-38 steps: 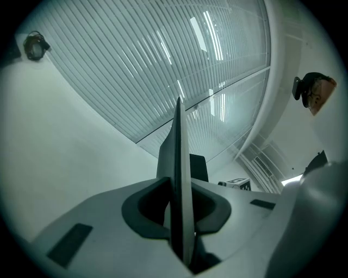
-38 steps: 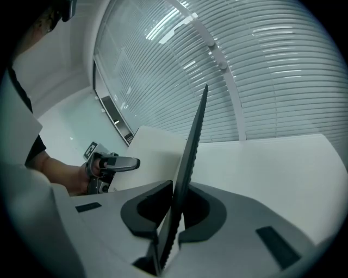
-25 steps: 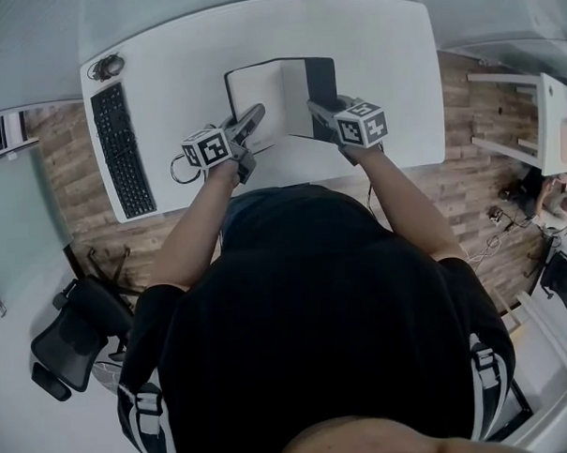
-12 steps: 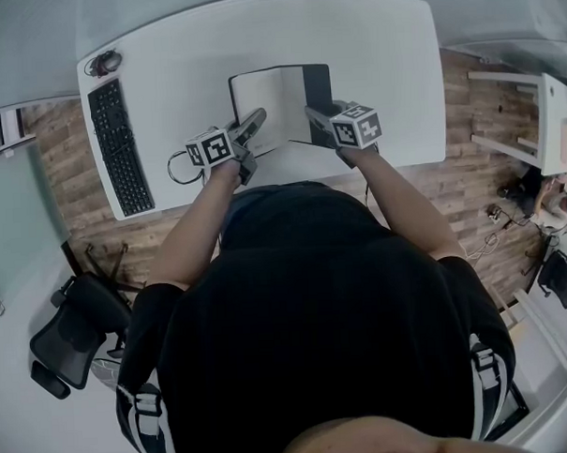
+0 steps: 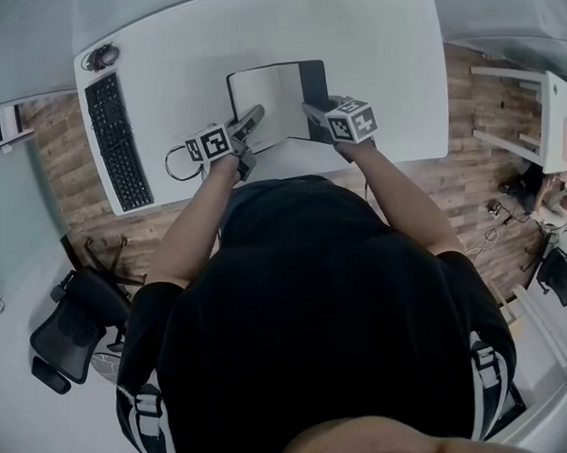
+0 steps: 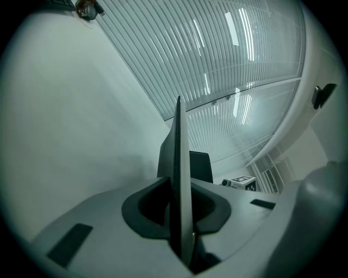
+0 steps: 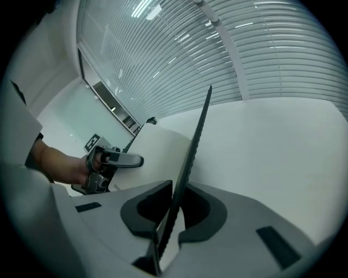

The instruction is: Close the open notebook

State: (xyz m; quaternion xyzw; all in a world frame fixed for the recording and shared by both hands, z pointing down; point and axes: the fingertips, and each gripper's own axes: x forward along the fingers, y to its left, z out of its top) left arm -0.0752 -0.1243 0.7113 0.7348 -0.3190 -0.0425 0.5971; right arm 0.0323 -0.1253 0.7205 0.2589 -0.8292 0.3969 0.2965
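Lowered a little along with both grippers, the notebook (image 5: pixel 264 104) lies open near the white desk's (image 5: pixel 379 57) front edge. The left gripper (image 5: pixel 257 112) pinches its pale left leaf and the right gripper (image 5: pixel 308 107) its dark cover. I judge closing has barely begun.

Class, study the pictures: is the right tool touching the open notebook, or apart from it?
Touching. The right gripper view shows the notebook, its thin dark edge running down between the jaws of the right tool, pinched there with no gap.
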